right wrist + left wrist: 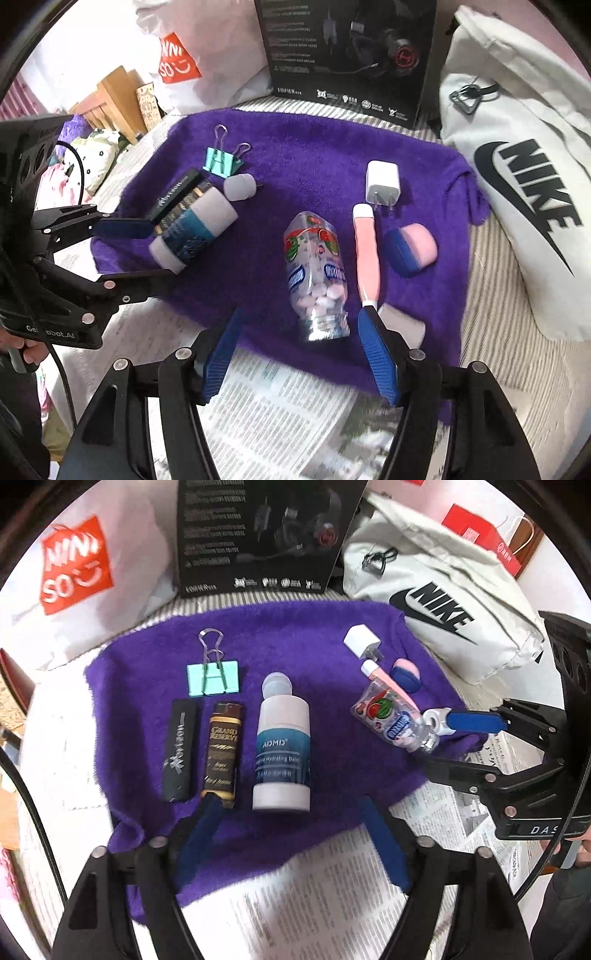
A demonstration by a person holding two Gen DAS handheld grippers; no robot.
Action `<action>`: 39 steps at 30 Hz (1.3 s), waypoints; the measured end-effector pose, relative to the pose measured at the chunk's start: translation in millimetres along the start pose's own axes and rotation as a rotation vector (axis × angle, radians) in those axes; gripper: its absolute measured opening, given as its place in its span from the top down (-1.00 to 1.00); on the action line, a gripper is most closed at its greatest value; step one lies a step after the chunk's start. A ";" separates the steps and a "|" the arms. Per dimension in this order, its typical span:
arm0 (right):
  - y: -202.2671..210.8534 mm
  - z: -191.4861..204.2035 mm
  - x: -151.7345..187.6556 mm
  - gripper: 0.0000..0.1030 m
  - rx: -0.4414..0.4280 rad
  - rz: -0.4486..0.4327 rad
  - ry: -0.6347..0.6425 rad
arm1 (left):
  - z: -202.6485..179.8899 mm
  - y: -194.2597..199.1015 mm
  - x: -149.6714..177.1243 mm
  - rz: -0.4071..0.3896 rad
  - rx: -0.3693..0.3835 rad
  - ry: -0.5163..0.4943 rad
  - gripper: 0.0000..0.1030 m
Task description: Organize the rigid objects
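Observation:
On a purple towel (325, 635) lie a mint binder clip (213, 677), a black stick (180, 751), a brown Grand Reserve stick (222, 753) and a white-and-teal ADMD bottle (283, 744), side by side at the left. At the right lie a clear candy bottle (317, 273), a pink tube (366, 254), a white charger (383, 181) and a pink-and-blue case (410, 249). My left gripper (291, 834) is open just before the ADMD bottle. My right gripper (303, 343) is open with its fingers on either side of the candy bottle's neck.
A black headset box (258, 531) stands behind the towel. A white Nike bag (524, 192) lies at the right and a Miniso bag (74, 565) at the left. Newspaper (277, 406) covers the near surface. A small whitish piece (402, 325) lies by my right finger.

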State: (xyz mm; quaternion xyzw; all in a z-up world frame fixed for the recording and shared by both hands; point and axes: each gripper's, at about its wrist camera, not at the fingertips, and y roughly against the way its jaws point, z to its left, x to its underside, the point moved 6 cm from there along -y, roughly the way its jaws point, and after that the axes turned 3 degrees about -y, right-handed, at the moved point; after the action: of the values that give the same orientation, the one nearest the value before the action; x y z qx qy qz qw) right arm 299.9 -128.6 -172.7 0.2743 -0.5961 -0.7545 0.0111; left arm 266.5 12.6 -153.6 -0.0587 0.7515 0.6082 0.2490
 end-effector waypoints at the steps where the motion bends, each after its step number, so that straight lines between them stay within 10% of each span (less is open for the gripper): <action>1: 4.5 1.1 2.2 -0.39 0.003 -0.007 -0.002 | -0.3 5.4 2.4 -0.009 -0.011 0.000 -0.66; 10: 60.6 13.3 31.8 -1.00 0.119 -0.107 -0.033 | -16.3 63.5 29.5 -0.088 -0.126 -0.009 -0.97; 25: 147.2 20.3 95.0 -1.00 0.288 -0.234 -0.223 | -55.3 139.8 86.4 -0.249 -0.208 0.149 -0.99; 39: 150.8 28.8 166.5 -1.00 0.293 -0.240 -0.302 | -93.8 150.5 134.0 -0.285 -0.289 0.075 -0.99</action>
State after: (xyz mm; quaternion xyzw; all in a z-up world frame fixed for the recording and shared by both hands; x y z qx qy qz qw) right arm 99.3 -203.8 -98.9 0.2260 -0.6572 -0.6884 -0.2077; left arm 62.8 -9.0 -67.3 -0.2222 0.6490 0.6658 0.2934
